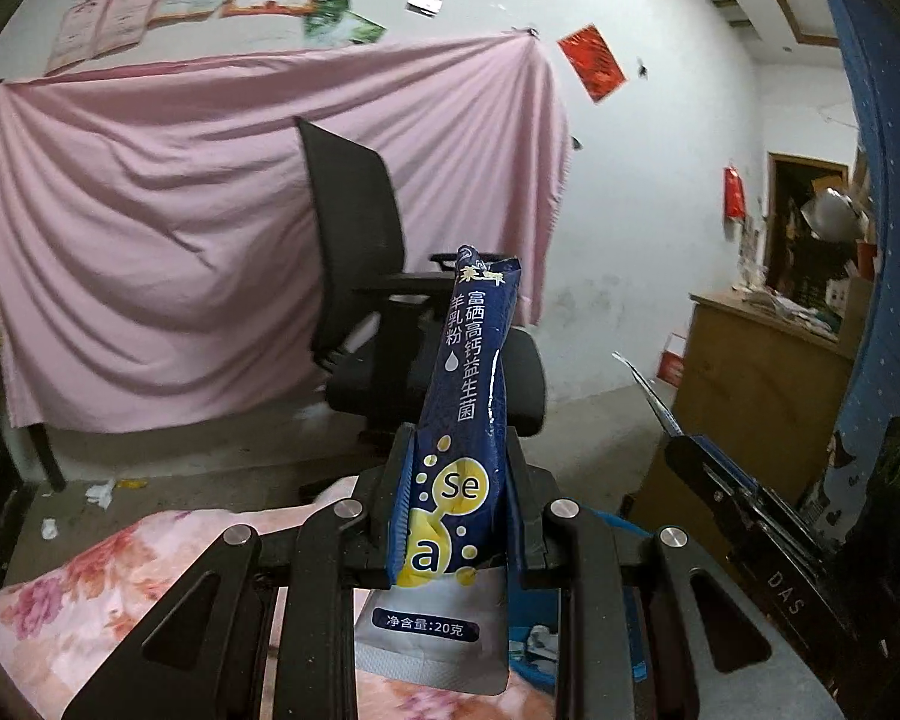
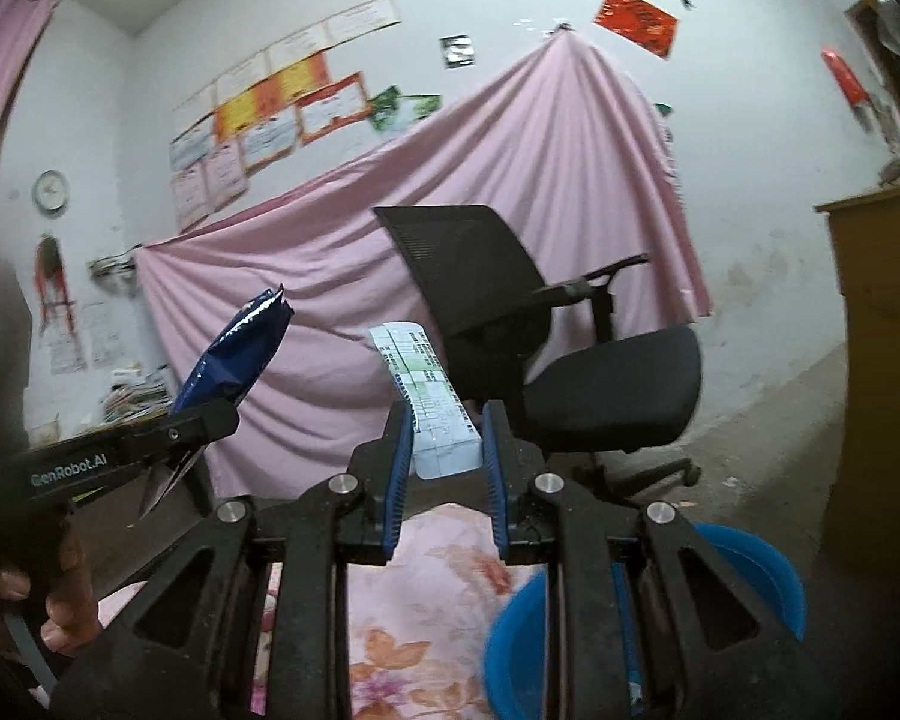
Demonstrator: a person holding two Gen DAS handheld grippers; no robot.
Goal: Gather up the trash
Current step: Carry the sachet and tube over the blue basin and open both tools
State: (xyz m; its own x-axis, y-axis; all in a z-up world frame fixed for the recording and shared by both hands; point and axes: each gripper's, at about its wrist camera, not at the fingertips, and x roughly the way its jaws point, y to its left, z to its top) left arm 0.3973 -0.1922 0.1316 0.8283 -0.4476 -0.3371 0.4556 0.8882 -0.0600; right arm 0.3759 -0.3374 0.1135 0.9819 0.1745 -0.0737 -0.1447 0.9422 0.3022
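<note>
**Left wrist and right wrist views: two wrappers held aloft, a basin waiting below**

Left wrist view shows the left gripper (image 1: 459, 510) clenched on a dark blue powder sachet (image 1: 465, 420), which stands upright between the blue-lined fingers with its torn top leaning slightly right and its pale lower end hanging beneath the jaws. Right wrist view shows the right gripper (image 2: 444, 468) clamped on a pale blue paper packet (image 2: 435, 414), gripped near its lower end so that most of its length juts up and away. Both pieces of trash are off any surface, raised over a floral quilt (image 2: 414, 612), with a black office chair (image 2: 570, 360) and a pink sheet (image 2: 540, 180) behind. A blue basin (image 2: 750, 570) sits low at the right, partly hidden by the right gripper's frame; it looks the likely place for the trash, though that is a judgement

Risks seem modest but real. The paper packet is light and held by a short end, so a quick swing could let it slide free onto the quilt. The glossy sachet may slip in the same way. Released from too far off, either piece could flutter past the basin's rim
</note>
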